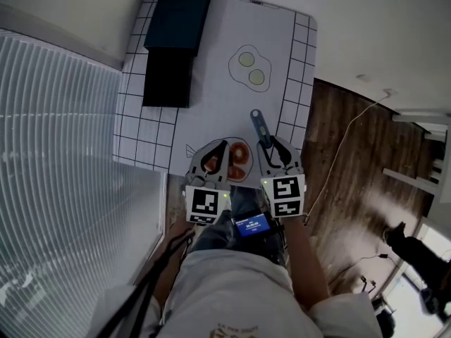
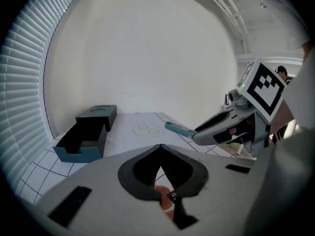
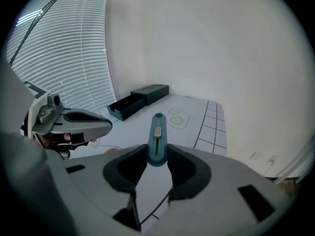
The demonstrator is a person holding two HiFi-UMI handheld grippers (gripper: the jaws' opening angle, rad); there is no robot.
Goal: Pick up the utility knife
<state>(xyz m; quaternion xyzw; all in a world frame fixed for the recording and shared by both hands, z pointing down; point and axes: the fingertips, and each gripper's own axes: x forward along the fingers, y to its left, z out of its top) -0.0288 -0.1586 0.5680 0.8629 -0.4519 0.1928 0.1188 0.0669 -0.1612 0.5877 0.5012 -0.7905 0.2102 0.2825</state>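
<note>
The teal utility knife [image 1: 259, 127] [image 3: 157, 139] sticks out forward from between the jaws of my right gripper [image 1: 273, 150] [image 3: 157, 154], which is shut on its rear end; its slider faces up. The knife hangs above the white mat [image 1: 211, 83], clear of it. My left gripper [image 1: 224, 146] [image 2: 160, 147] sits beside it on the left, with its fingertips touching and nothing between them. In the left gripper view the right gripper [image 2: 221, 127] reaches in from the right with the knife [image 2: 178, 129].
A dark blue open box [image 1: 176, 41] [image 2: 86, 132] [image 3: 138, 100] lies at the mat's far left. A fried-egg drawing [image 1: 250, 67] and a red drawing [image 1: 239, 155] mark the mat. Window blinds [image 1: 56, 153] run along the left; wooden floor [image 1: 338, 160] with a cable is on the right.
</note>
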